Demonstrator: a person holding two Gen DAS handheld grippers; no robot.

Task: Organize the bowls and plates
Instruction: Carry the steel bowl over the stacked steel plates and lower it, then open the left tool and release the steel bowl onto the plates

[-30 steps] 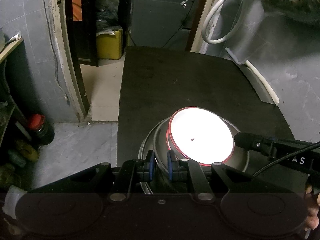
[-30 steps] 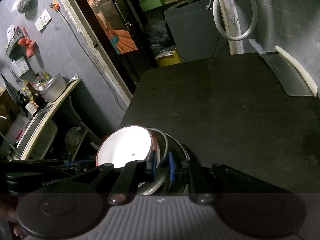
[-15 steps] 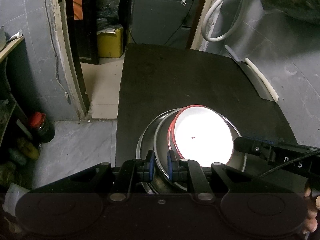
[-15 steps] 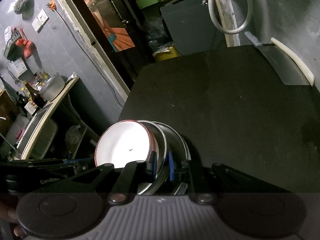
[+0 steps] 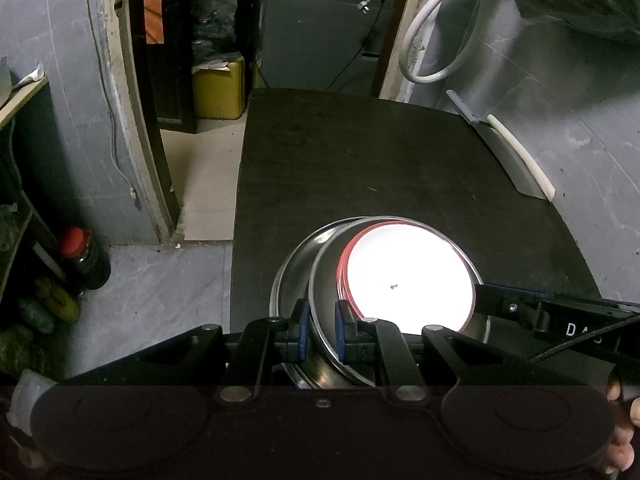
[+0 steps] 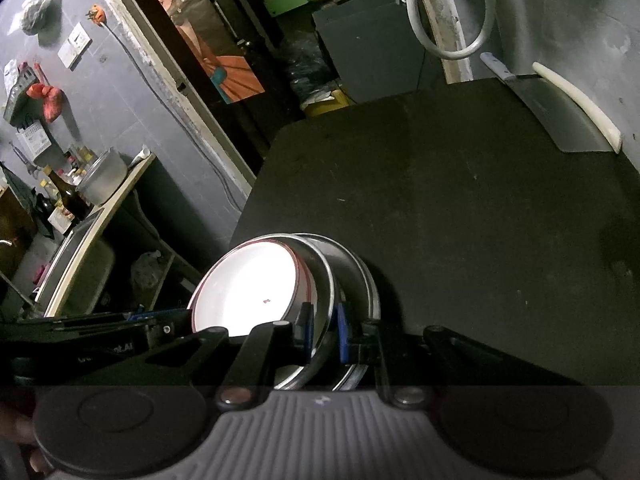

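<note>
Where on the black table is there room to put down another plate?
The black table is bare from the stacked dishes back to its far edge, and left of the cleaver by the wall. It is crowded at the near edge, where both hand-held grippers meet the dishes.

Both grippers were black linkages with blue finger pads [image 5: 304, 330] and silver pivot screws [image 5: 404, 393]. The right gripper [image 6: 323, 330] carried a ribbed grey plate; white lettering marked its arm.

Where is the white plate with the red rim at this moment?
The white plate lies inside a steel bowl near the front edge of the black table, low and centre in the left wrist view, between both grippers.
</note>
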